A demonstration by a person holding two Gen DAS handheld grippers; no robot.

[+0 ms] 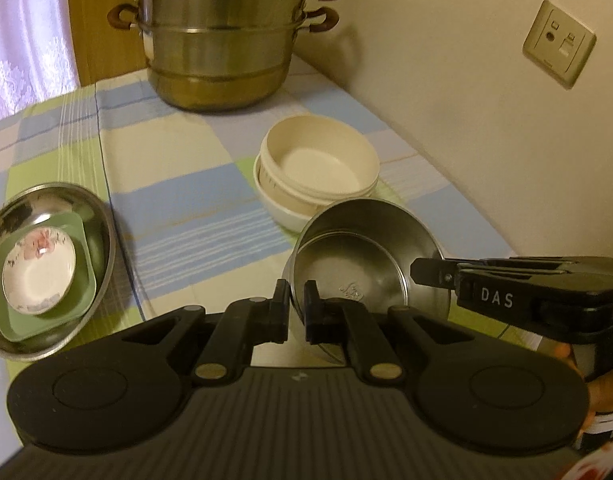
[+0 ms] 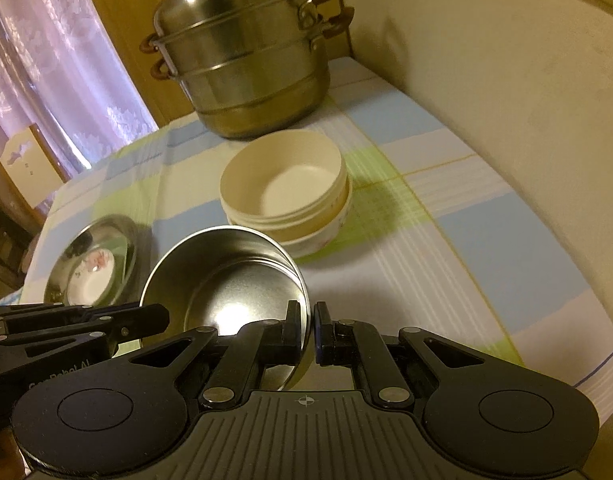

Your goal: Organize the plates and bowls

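Note:
A steel bowl (image 1: 370, 256) is held tilted above the checked tablecloth by both grippers. My left gripper (image 1: 296, 300) is shut on its near rim. My right gripper (image 2: 307, 328) is shut on its right rim; in the left wrist view it reaches in from the right (image 1: 426, 272). The bowl also shows in the right wrist view (image 2: 226, 276). A stack of cream bowls (image 1: 318, 168) stands just behind it, also in the right wrist view (image 2: 286, 196). At the left a steel dish (image 1: 94, 216) holds a green square plate (image 1: 82, 240) and a small flowered saucer (image 1: 38, 276).
A tall steel steamer pot (image 1: 222, 40) stands at the back of the table, near the wall corner. The wall with sockets (image 1: 558, 44) runs along the right edge. A curtain (image 1: 26, 32) hangs at the far left. The table's right front edge (image 2: 598, 376) shows in the right wrist view.

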